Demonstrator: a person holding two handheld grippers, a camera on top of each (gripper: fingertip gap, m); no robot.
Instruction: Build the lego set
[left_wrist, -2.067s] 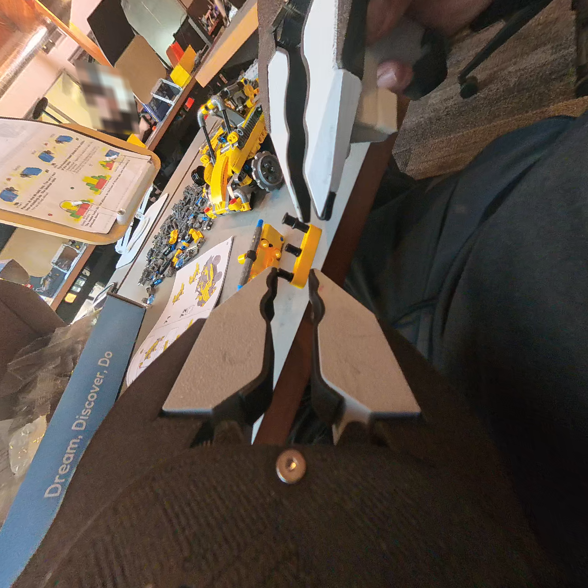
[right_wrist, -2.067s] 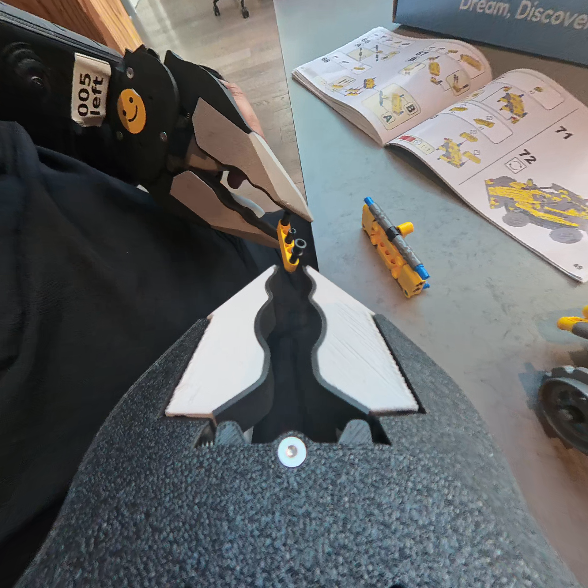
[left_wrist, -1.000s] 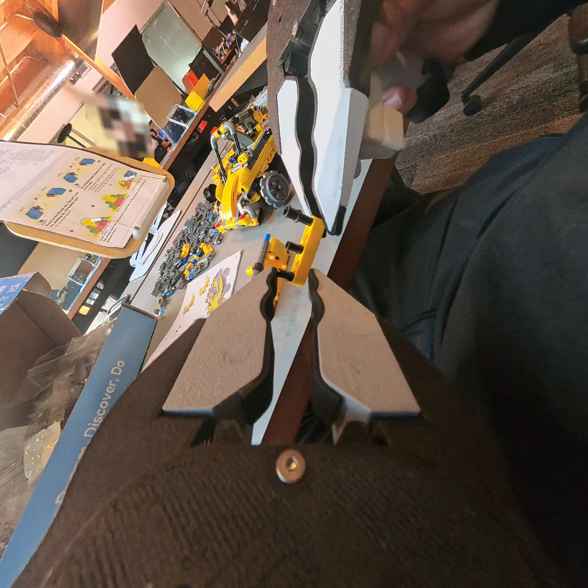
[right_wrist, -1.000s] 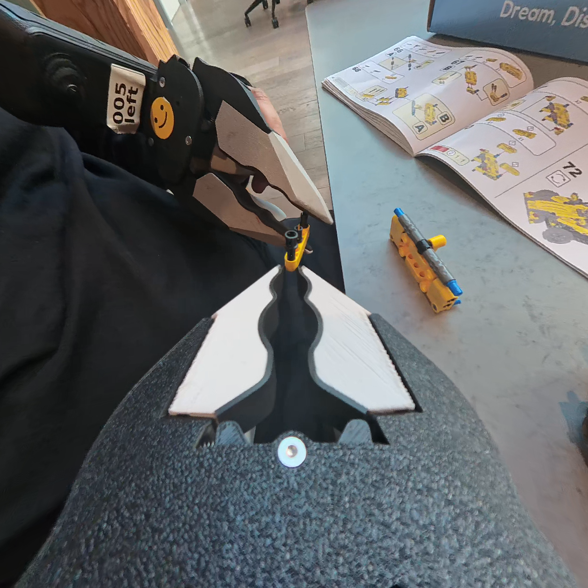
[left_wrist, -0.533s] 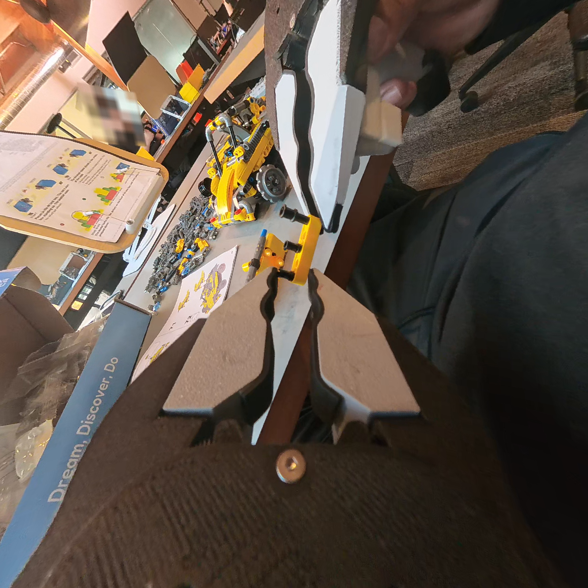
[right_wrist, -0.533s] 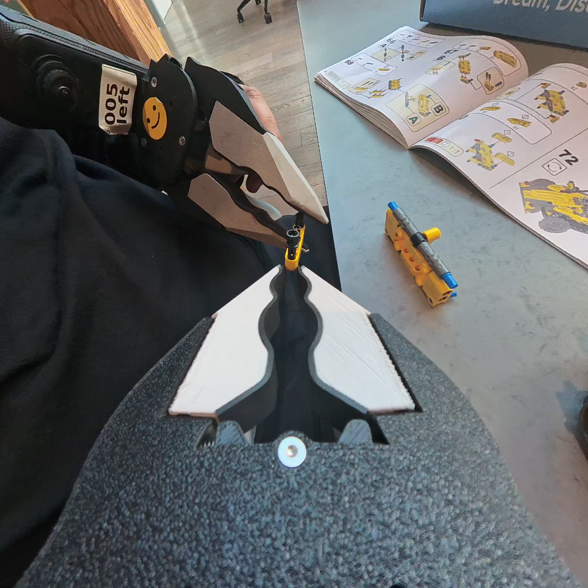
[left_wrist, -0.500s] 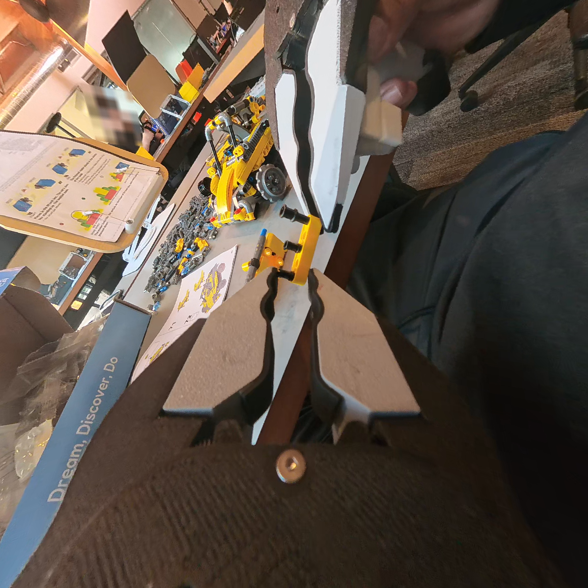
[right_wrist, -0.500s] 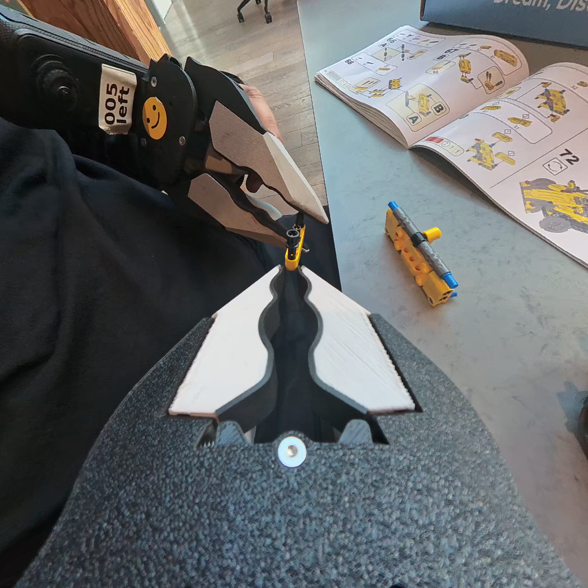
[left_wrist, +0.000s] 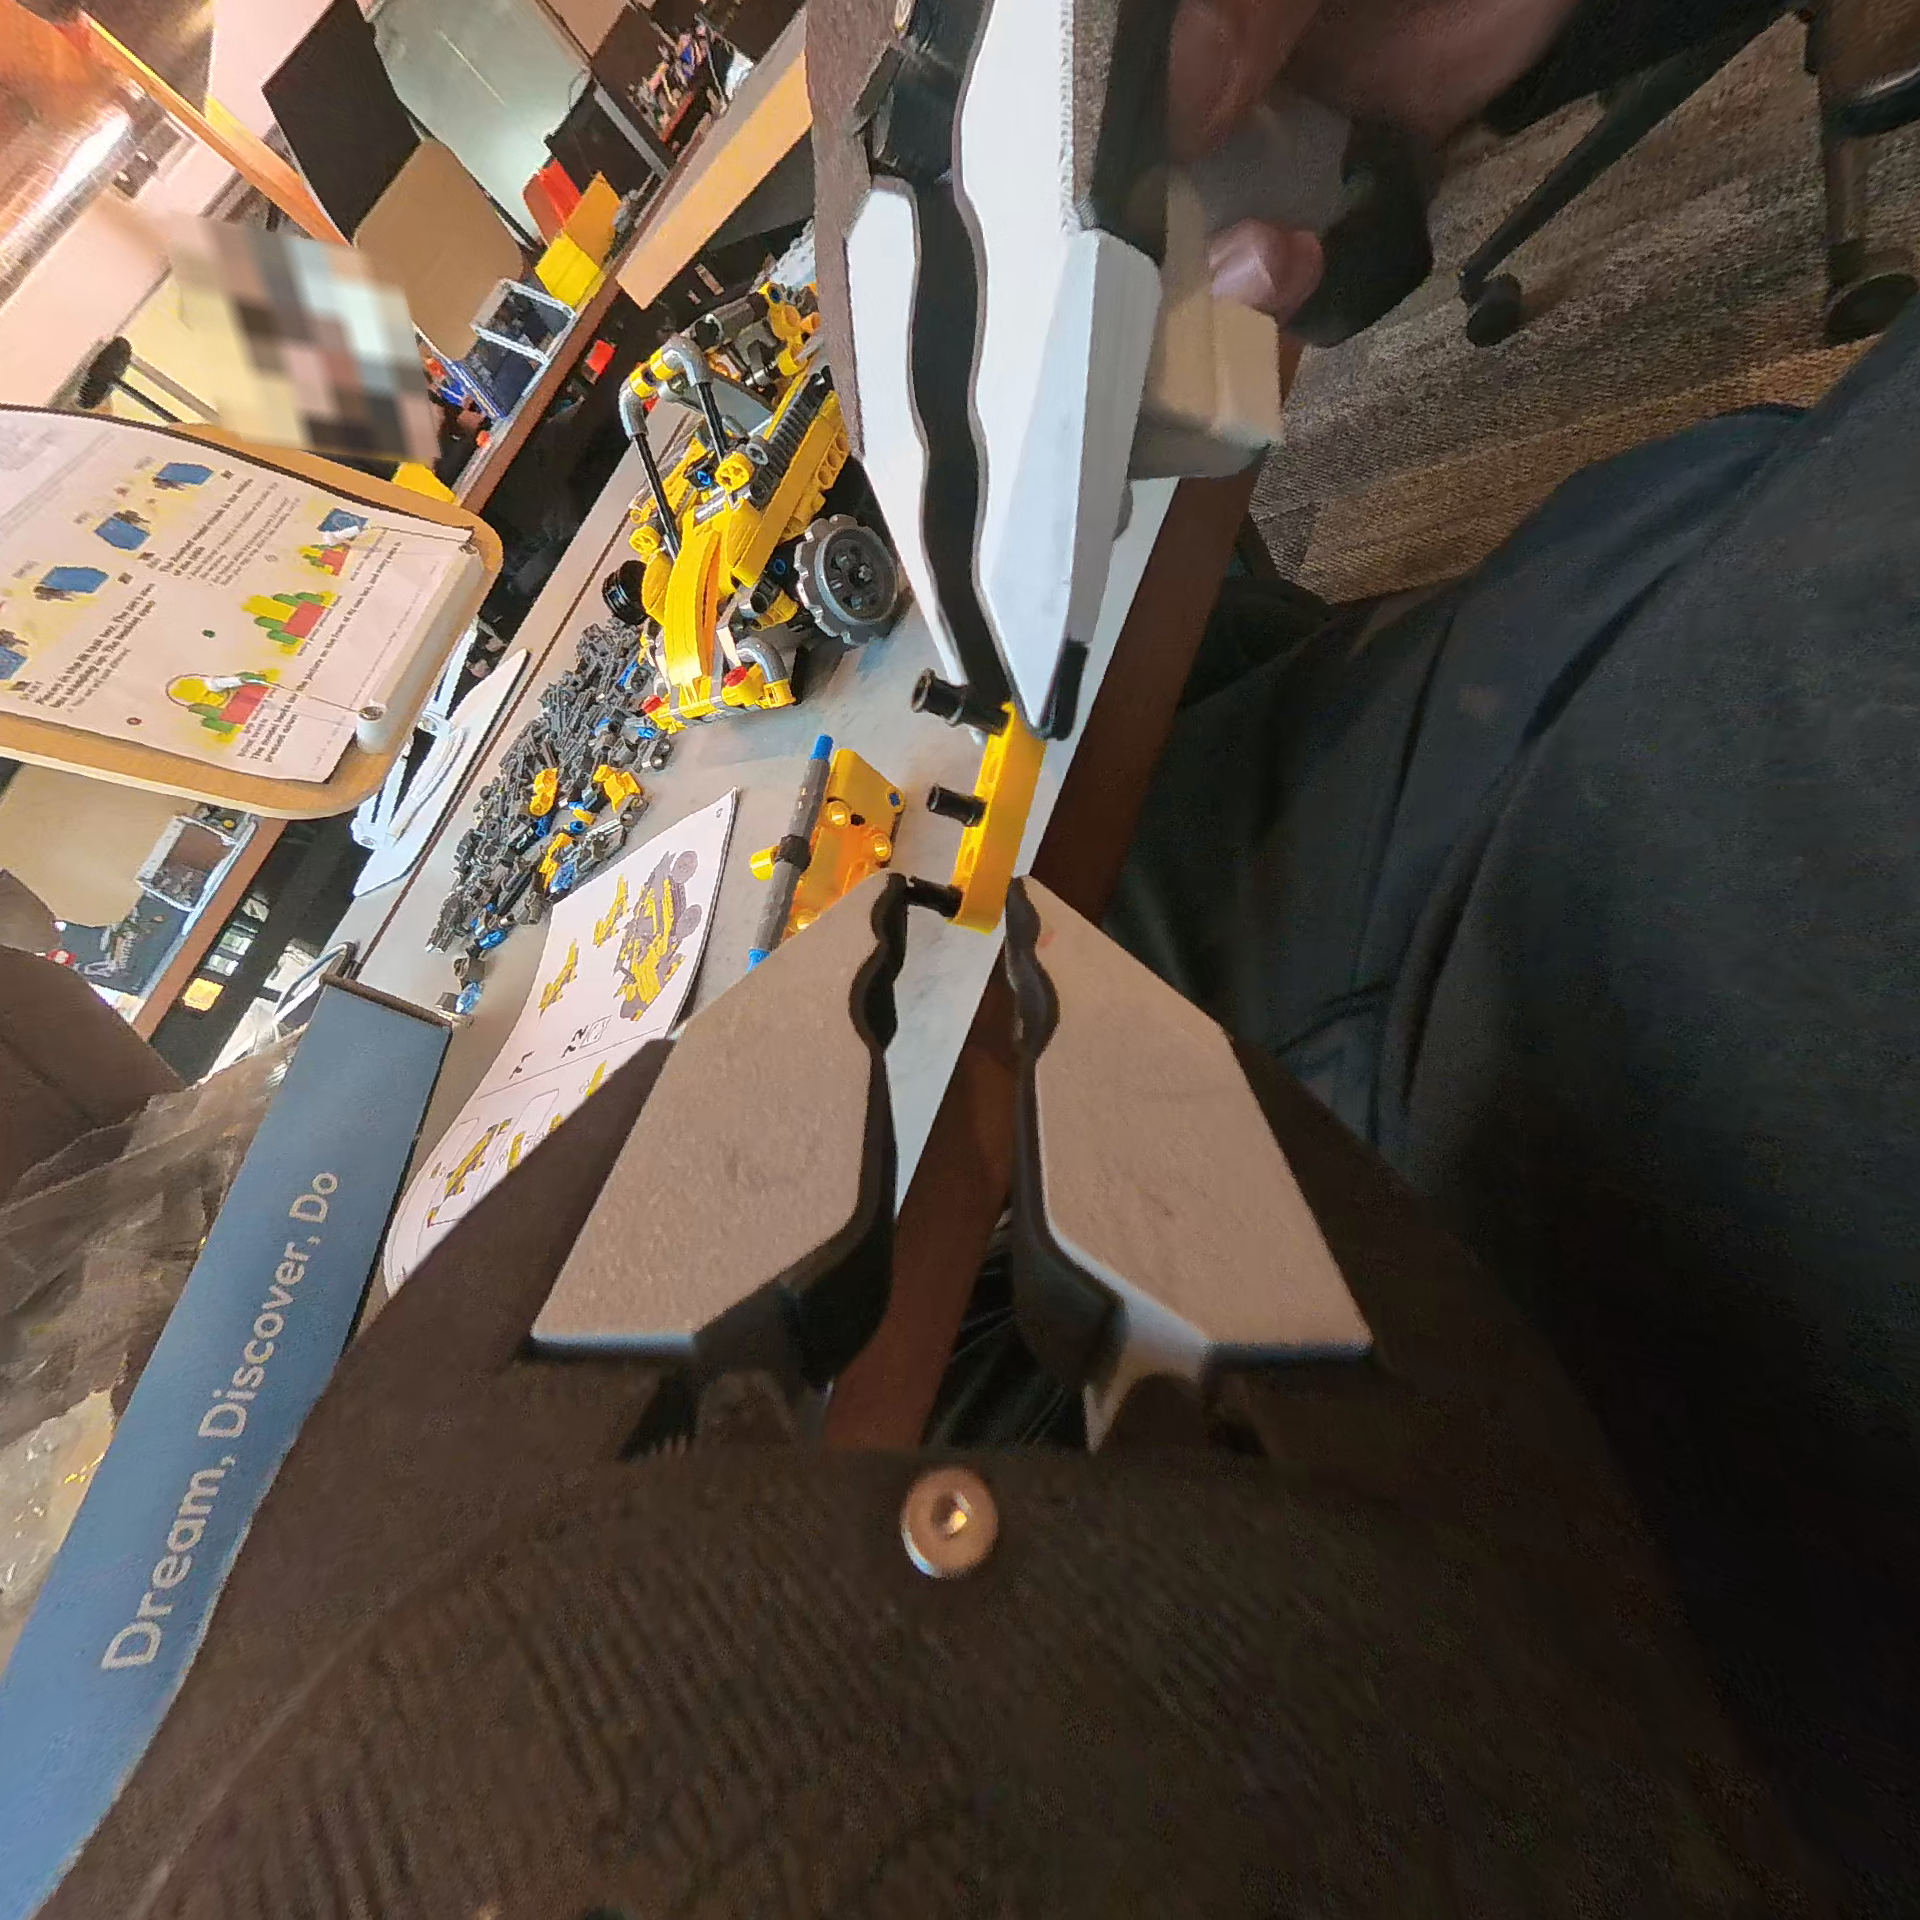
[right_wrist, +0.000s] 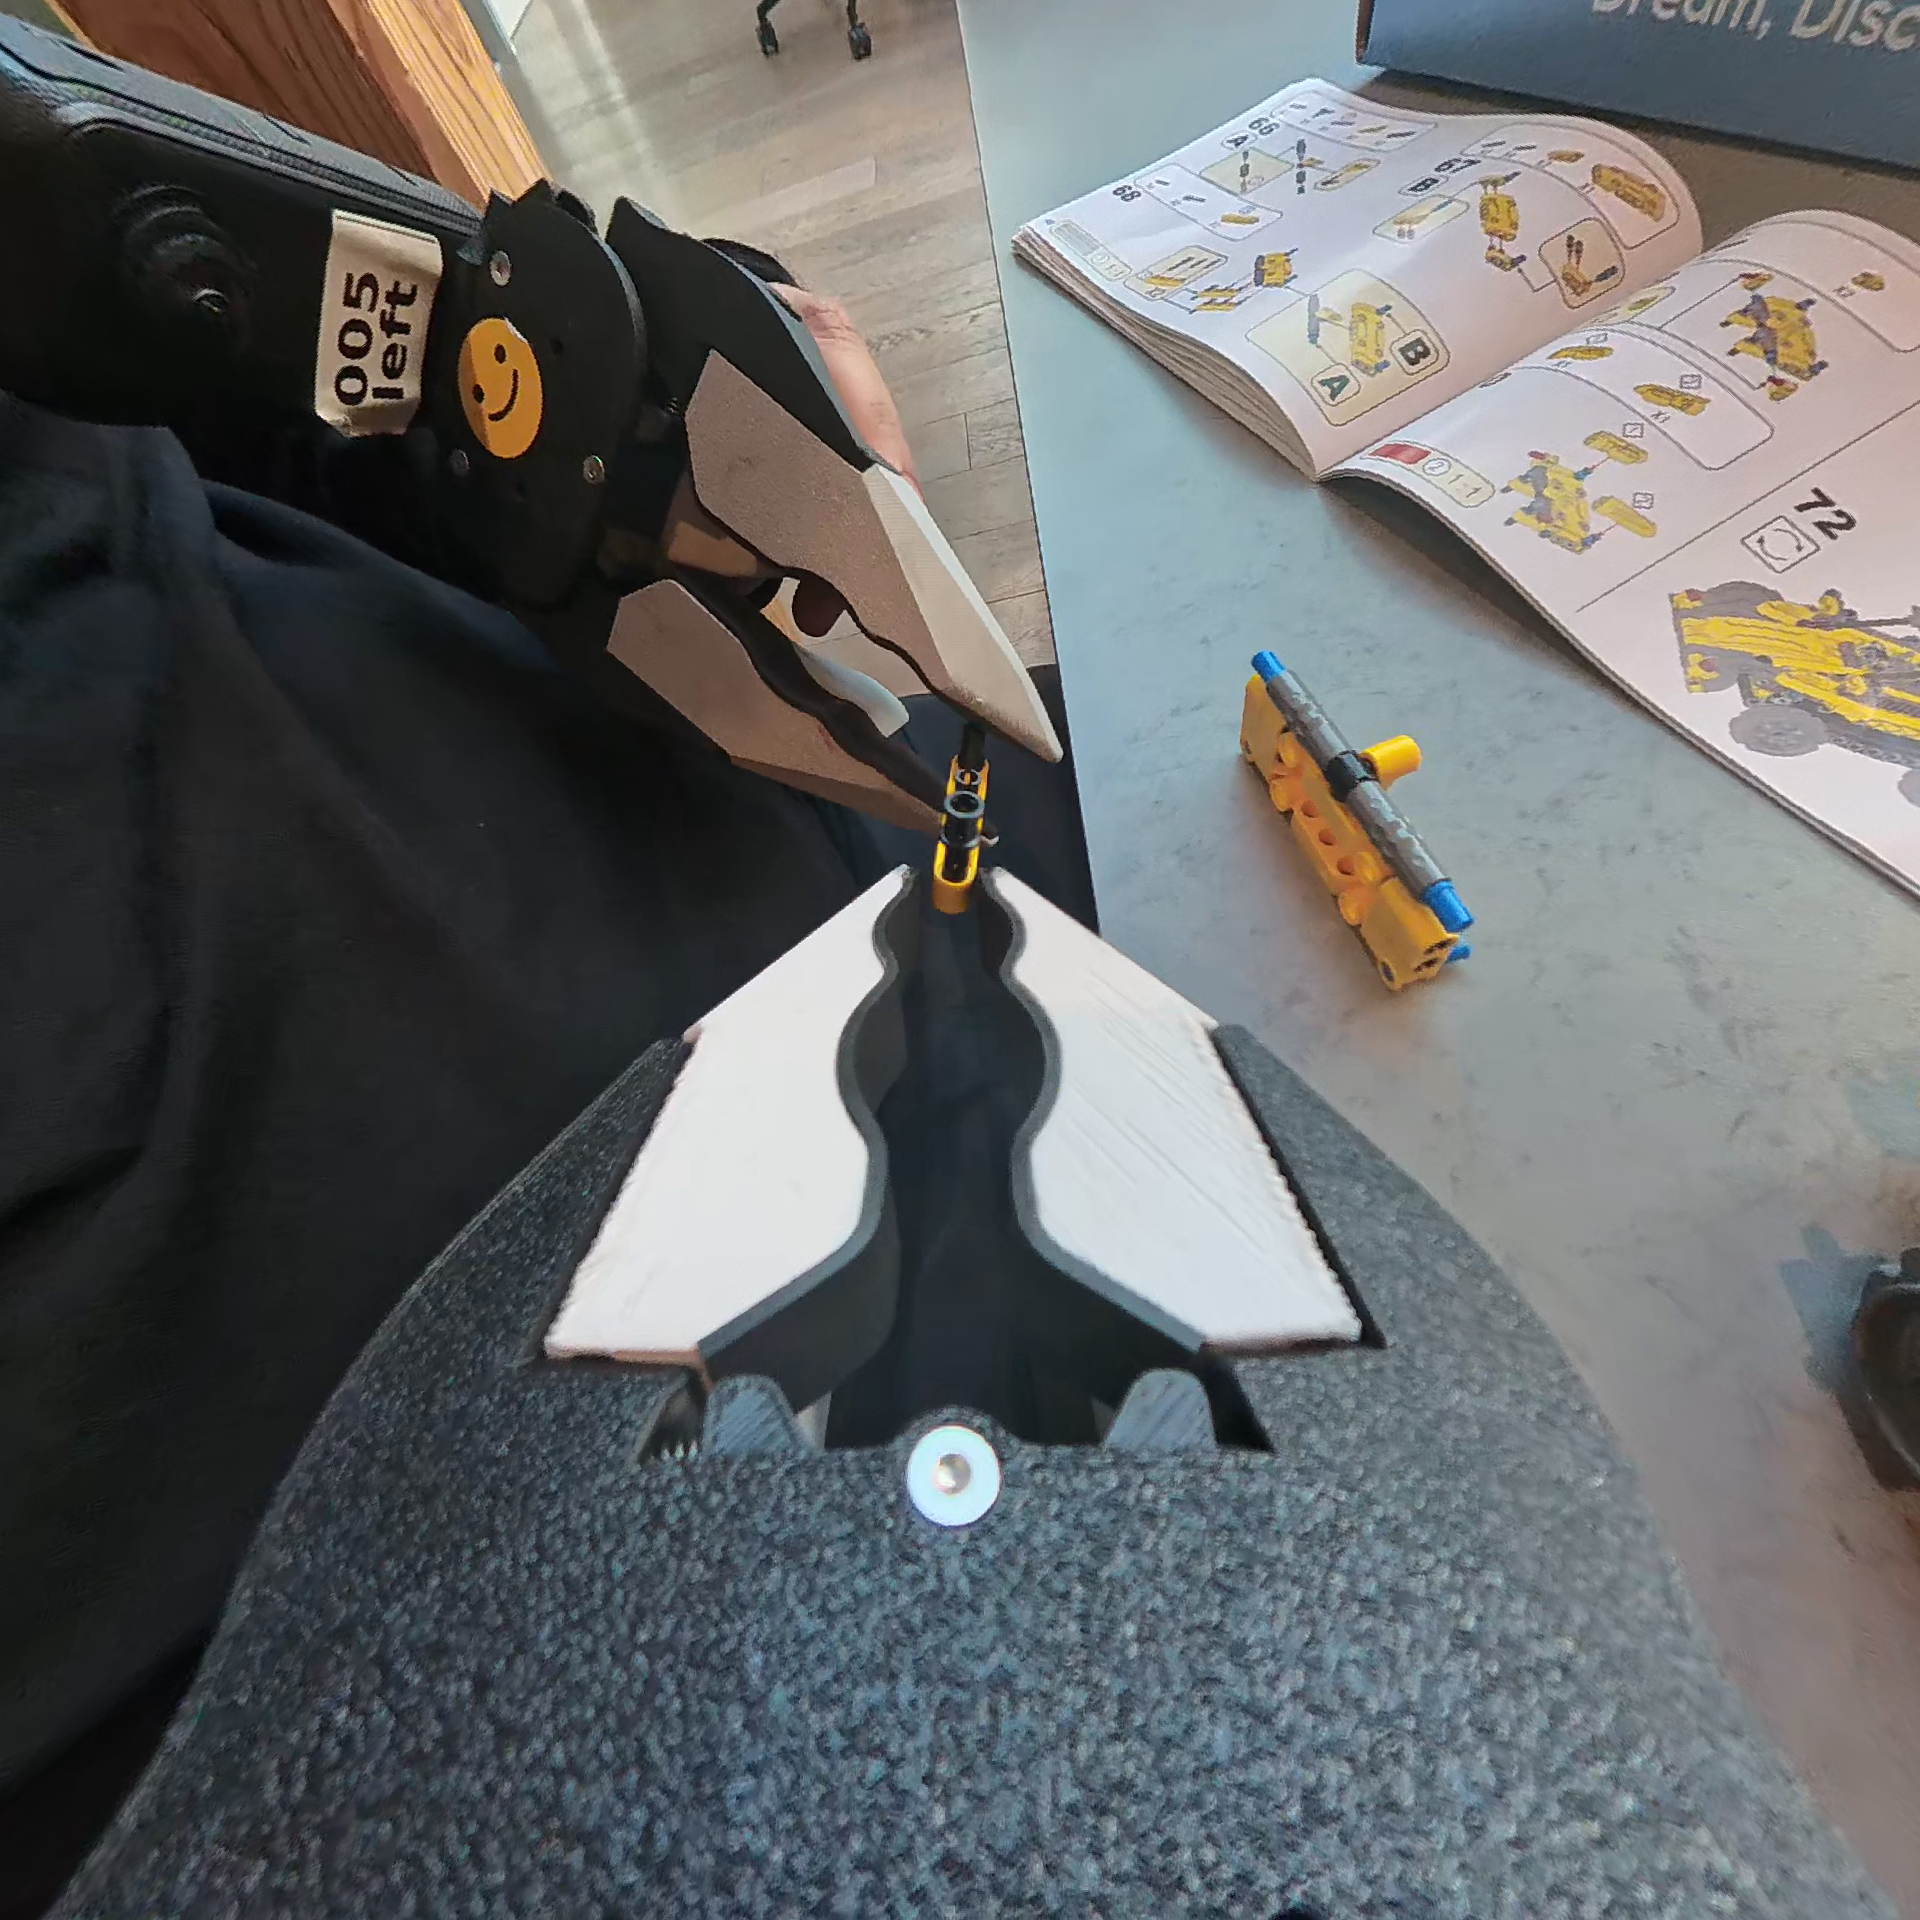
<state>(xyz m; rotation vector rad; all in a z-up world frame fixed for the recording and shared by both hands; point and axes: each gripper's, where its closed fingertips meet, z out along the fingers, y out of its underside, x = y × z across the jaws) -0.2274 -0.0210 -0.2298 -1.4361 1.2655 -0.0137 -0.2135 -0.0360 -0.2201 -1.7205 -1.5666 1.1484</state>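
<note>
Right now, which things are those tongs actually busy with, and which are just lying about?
Being handled: yellow beam with black pins, gripped at one end by the left tongs, at the other by the right tongs.

Lying about: small yellow block with grey axle, open instruction booklet, half-built yellow vehicle, pile of loose parts.

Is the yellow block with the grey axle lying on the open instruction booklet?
No. In the right wrist view the yellow block with the grey axle lies on the bare grey table, apart from the instruction booklet.
</note>
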